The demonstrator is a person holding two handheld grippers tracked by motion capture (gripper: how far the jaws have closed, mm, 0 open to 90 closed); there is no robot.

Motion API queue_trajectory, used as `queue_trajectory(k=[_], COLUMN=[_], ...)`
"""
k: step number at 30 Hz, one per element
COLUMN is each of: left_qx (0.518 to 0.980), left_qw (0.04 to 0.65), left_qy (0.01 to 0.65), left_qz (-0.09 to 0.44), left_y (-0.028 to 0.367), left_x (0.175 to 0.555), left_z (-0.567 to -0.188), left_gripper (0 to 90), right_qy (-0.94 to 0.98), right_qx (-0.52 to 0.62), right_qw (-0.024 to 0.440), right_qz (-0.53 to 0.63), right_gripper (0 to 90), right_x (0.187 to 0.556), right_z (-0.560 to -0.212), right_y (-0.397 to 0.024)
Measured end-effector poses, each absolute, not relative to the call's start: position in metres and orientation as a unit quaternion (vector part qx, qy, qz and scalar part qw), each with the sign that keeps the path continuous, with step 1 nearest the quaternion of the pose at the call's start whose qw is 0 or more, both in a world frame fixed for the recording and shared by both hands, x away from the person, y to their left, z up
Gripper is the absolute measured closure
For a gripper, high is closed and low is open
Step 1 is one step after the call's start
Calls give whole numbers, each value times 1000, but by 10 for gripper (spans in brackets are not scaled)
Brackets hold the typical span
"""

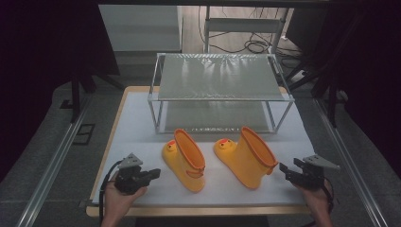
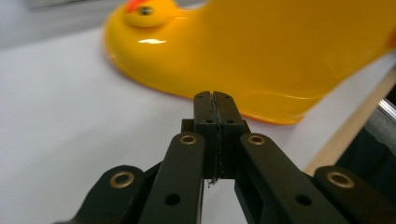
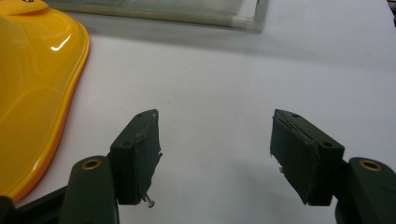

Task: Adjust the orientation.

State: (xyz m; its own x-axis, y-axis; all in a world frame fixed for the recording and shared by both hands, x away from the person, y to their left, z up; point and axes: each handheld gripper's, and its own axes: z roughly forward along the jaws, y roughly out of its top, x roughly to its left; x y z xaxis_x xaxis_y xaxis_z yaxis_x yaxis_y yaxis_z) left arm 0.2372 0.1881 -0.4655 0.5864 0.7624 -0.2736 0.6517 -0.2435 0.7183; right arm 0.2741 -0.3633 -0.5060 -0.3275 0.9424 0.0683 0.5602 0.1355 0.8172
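Observation:
Two yellow duck-faced rubber boots stand side by side on the white table mat (image 1: 142, 118): the left boot (image 1: 187, 161) and the right boot (image 1: 247, 157). My left gripper (image 1: 153, 174) rests just left of the left boot, its jaws pressed together with nothing between them. In the left gripper view the shut gripper (image 2: 215, 100) points at that boot's (image 2: 243, 51) side, a short gap away. My right gripper (image 1: 283, 168) sits right of the right boot, jaws spread. In the right gripper view the open gripper (image 3: 215, 140) frames bare mat, with the boot (image 3: 32, 84) at the left.
A two-tier metal rack (image 1: 220, 90) with mesh shelves stands on the mat behind the boots; its lower corner (image 3: 247, 16) is ahead of the right gripper. The table's wooden edge (image 1: 198, 211) runs along the front. Cables lie on the floor behind the rack.

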Motion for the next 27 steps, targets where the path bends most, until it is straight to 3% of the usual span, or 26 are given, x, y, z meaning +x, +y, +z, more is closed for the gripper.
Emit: queue_trajectory(k=[6,13,27], left_qx=[811,828,816], left_qw=[421,418,430], left_qy=[404,367,371], left_qz=[42,65,107], left_y=[144,93,50], left_x=[221,210,212], left_z=[-467,-482,-491], left_gripper=[900,900,900], right_qy=[716,713,713], right_qx=[525,531,532], right_qw=[245,243,242], right_qz=[390,389,387], right_gripper=[332,335,337], right_x=[273,274,274], right_z=[-507,-509,-511], right_y=[-361,-362,-358])
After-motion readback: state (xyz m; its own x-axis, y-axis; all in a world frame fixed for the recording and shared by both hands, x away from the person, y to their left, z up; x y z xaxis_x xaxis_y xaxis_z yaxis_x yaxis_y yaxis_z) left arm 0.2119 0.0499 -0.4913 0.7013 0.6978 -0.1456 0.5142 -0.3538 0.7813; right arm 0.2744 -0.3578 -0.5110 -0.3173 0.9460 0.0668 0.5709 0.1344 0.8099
